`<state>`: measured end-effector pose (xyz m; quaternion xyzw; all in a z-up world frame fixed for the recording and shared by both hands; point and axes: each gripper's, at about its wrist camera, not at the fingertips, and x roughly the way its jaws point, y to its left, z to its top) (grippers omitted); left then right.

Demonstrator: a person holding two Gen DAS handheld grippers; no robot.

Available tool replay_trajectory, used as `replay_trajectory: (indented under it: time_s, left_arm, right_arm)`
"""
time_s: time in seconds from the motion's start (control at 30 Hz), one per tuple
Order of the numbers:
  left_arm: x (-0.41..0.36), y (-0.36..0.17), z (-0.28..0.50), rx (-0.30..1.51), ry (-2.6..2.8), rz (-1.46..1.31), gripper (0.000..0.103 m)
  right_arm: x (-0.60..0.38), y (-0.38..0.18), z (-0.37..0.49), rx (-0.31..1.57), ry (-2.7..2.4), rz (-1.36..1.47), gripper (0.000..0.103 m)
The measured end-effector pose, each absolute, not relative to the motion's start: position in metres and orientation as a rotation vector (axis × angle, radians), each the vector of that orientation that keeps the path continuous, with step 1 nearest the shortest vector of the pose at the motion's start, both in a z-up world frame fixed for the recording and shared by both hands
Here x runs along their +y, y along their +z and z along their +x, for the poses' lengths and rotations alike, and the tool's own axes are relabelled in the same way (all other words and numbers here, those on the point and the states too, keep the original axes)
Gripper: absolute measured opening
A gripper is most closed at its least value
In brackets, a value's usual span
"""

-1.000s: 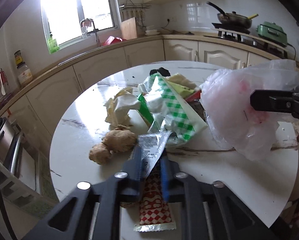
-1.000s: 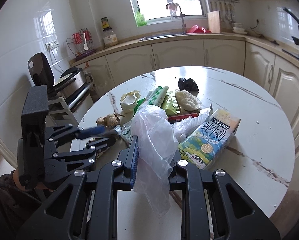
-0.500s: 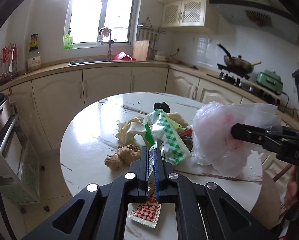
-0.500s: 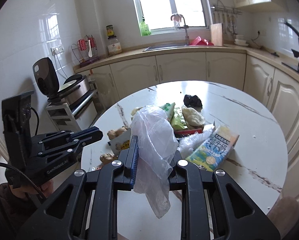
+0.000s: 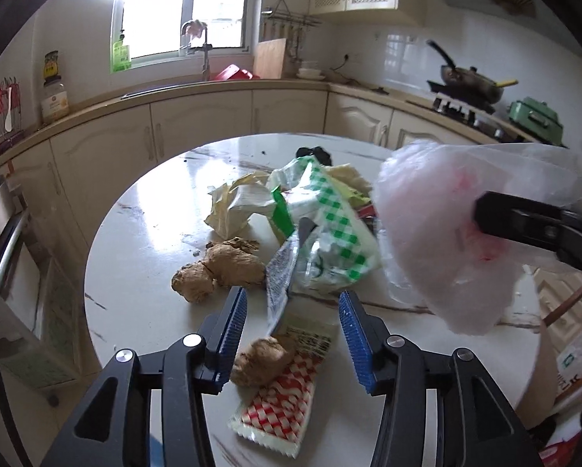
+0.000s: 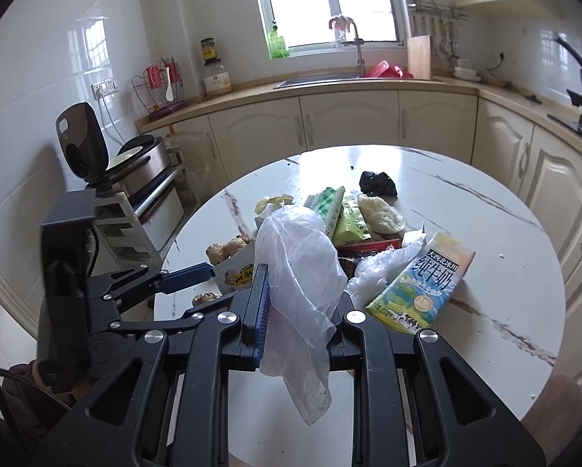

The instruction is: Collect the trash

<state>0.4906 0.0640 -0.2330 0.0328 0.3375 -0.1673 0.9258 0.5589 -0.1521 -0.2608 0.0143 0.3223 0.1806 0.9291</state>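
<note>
The right claw [image 6: 302, 311] grips the plastic bag [image 6: 298, 264] as the trash receptacle; the left claw [image 5: 292, 323], jaws just opening, straddles a silver wrapper [image 5: 281, 284] without pinching, near the counter [image 5: 143, 280] edge.

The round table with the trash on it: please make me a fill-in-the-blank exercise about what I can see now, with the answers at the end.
1. The right hand-held gripper is shut on a thin plastic ____.
2. The jaws of the left hand-held gripper stand ____, with nothing pressed between them.
3. The milk carton lies on its ____ on the round table.
4. The wrapper under the small ginger piece has a red and white ____ pattern.

Missing words: bag; open; side; checked
</note>
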Motion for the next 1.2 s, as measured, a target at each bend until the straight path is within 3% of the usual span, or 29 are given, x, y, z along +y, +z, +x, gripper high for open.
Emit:
replay_trajectory:
  time_s: [0.07, 0.1, 0.13, 0.17, 0.23, 0.5, 0.7, 0.77, 0.83, 0.87, 1.1, 1.17, 1.2]
  left_arm:
    - [0.058, -0.236, 0.502, 0.709, -0.343, 0.072, 0.044]
    - [0.054, -0.239, 0.507, 0.724, -0.341, 0.087, 0.036]
    - [0.049, -0.237, 0.51, 0.73, -0.34, 0.102, 0.019]
    - [0.045, -0.238, 0.514, 0.741, -0.345, 0.114, 0.009]
    - [0.045, -0.231, 0.512, 0.712, -0.337, 0.106, 0.0]
    - [0.092, -0.193, 0.48, 0.557, -0.393, -0.082, 0.0]
    - [0.111, -0.21, 0.475, 0.607, -0.368, -0.105, 0.001]
    - [0.101, -0.212, 0.472, 0.62, -0.393, -0.088, 0.011]
    - [0.088, -0.219, 0.473, 0.626, -0.39, -0.046, 0.038]
    - [0.081, -0.222, 0.474, 0.641, -0.404, -0.035, 0.042]
    - [0.042, -0.23, 0.499, 0.671, -0.41, 0.026, 0.046]
    - [0.032, -0.236, 0.51, 0.691, -0.363, 0.073, 0.043]
    - [0.027, -0.238, 0.515, 0.702, -0.352, 0.085, 0.032]
  right_arm:
    - [-0.155, -0.264, 0.561, 0.664, 0.37, 0.037, 0.02]
    - [-0.156, -0.265, 0.562, 0.668, 0.371, 0.041, 0.02]
    - [-0.157, -0.267, 0.564, 0.673, 0.372, 0.044, 0.02]
    - [-0.156, -0.268, 0.565, 0.677, 0.372, 0.045, 0.02]
    - [-0.156, -0.269, 0.566, 0.679, 0.372, 0.046, 0.02]
    - [-0.143, -0.256, 0.559, 0.641, 0.39, 0.036, 0.02]
    - [-0.125, -0.249, 0.559, 0.631, 0.385, 0.028, 0.02]
    - [-0.127, -0.249, 0.559, 0.633, 0.376, 0.034, 0.02]
    - [-0.13, -0.25, 0.556, 0.636, 0.364, 0.028, 0.02]
    - [-0.132, -0.251, 0.556, 0.639, 0.359, 0.028, 0.02]
    - [-0.154, -0.261, 0.562, 0.663, 0.333, 0.054, 0.02]
    - [-0.16, -0.263, 0.565, 0.666, 0.334, 0.067, 0.02]
    - [-0.162, -0.265, 0.567, 0.669, 0.334, 0.072, 0.02]
